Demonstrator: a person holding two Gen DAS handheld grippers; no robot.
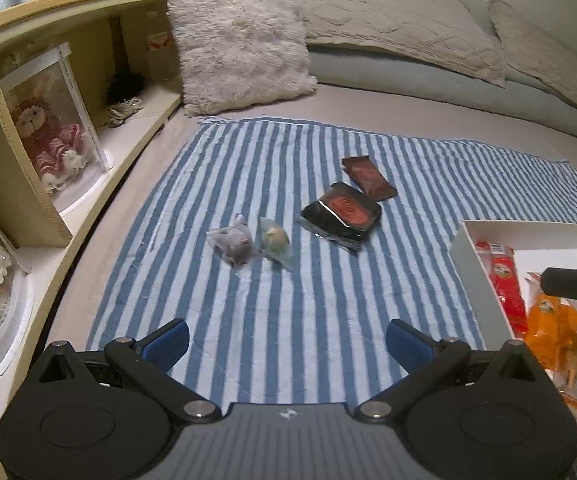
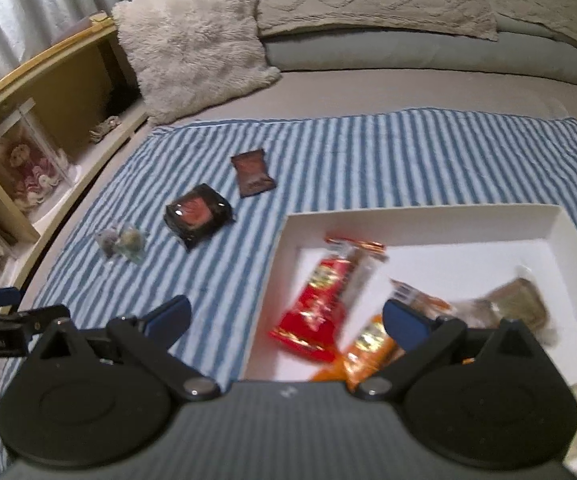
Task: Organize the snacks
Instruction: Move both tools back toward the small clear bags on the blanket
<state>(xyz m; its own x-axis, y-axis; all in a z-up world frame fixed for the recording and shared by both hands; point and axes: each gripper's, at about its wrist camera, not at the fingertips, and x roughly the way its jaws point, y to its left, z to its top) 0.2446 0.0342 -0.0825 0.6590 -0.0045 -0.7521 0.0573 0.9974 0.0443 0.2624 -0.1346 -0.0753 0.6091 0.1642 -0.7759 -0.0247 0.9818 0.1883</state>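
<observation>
Red snack packet [image 2: 320, 300] lies boxed between right gripper's [image 2: 286, 322] spread jaws.

Glossy foil red wrapper [image 2: 316, 300] in a matt white card box [image 2: 420, 220] on striped woven cloth [image 1: 272, 312].

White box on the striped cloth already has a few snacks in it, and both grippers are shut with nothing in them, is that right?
Not quite. The white box on the striped cloth does hold snacks, but the left gripper and right gripper are open, not shut, as each wrist view shows. Neither holds anything.
</observation>
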